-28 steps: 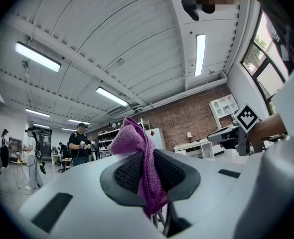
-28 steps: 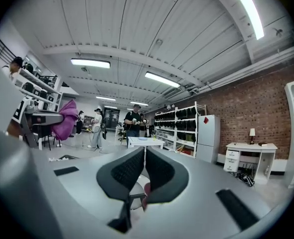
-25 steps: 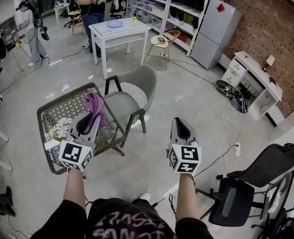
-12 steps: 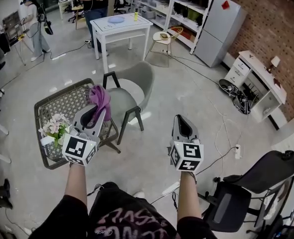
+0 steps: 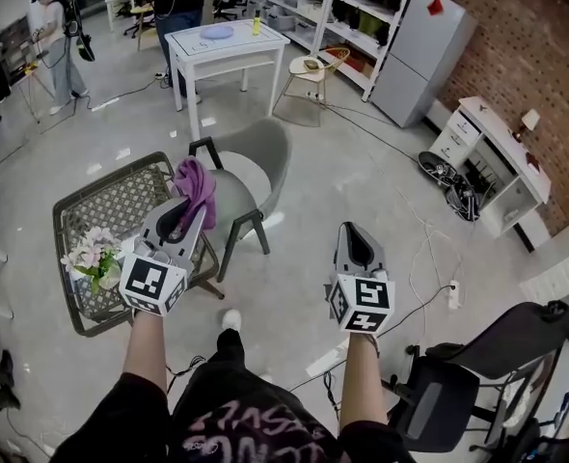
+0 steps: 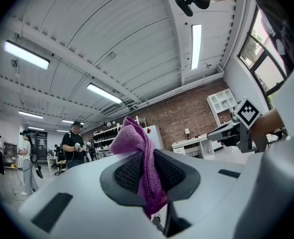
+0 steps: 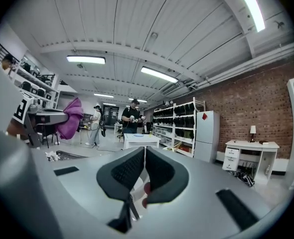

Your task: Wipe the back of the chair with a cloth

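The person stands a few steps from the grey chair point(image 5: 251, 167), holding one pair of tongs in each hand. The left tongs point(image 5: 181, 218) are squeezed shut on a purple cloth point(image 5: 196, 183). The cloth is pinched in the middle. One part sticks up above the tips and the rest hangs down between them. The right tongs point(image 5: 354, 241) are pressed together too, with only a thin slit between the tips and nothing in them.

The chair stands on the floor ahead of the person, just beside a low wire surface point(image 5: 72, 210) with flowers point(image 5: 92, 249) on it. From the head view, the cloth sits in front of the seat. The chair back point(image 5: 268, 148) is further away and a bit to the right of the cloth. It curves around the far side of the seat. The cloth is not touching the chair yet.

The left hand is much nearer the chair than the right hand, which is held well apart on the other side. So I think the left arm has to reach forward and a little right, past the seat, to put the cloth on the back. No wiping has begun.
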Motion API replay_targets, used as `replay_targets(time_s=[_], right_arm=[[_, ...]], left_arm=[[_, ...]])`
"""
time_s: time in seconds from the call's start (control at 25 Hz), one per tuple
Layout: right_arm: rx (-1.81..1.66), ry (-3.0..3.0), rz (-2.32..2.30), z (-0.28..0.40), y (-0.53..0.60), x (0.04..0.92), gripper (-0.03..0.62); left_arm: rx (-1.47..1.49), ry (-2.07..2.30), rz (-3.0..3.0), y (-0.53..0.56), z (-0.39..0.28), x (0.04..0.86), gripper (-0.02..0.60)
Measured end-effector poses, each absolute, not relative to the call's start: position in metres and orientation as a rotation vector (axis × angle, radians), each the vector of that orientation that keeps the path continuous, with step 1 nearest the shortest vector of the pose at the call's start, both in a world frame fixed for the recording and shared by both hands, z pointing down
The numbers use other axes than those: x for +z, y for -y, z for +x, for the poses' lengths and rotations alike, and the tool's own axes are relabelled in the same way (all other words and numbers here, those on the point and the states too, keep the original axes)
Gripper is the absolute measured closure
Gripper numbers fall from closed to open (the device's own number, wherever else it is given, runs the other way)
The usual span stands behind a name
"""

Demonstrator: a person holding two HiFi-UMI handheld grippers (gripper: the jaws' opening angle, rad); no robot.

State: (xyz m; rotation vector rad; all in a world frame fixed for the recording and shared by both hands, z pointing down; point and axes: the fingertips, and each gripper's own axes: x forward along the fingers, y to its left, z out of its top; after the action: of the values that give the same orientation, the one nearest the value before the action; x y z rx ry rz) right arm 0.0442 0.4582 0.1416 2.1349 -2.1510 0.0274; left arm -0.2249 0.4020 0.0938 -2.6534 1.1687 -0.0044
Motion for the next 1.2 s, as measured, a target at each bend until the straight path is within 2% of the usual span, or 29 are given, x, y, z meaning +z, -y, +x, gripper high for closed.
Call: replay_targets(time_s=[0.88, 1.2], right_arm=[[0.058, 2.046, 2.209, 0.074, -0.242, 0.153, 0.566], [0.057, 2.027, 2.222, 0.084, -0.21, 0.152, 0.566]], left_arm=[[-0.046, -1.154, -2.681, -0.167, -0.212, 0.108, 0.509], [-0.053, -1.136, -2.715, -0.129, -0.203, 0.111, 0.509]])
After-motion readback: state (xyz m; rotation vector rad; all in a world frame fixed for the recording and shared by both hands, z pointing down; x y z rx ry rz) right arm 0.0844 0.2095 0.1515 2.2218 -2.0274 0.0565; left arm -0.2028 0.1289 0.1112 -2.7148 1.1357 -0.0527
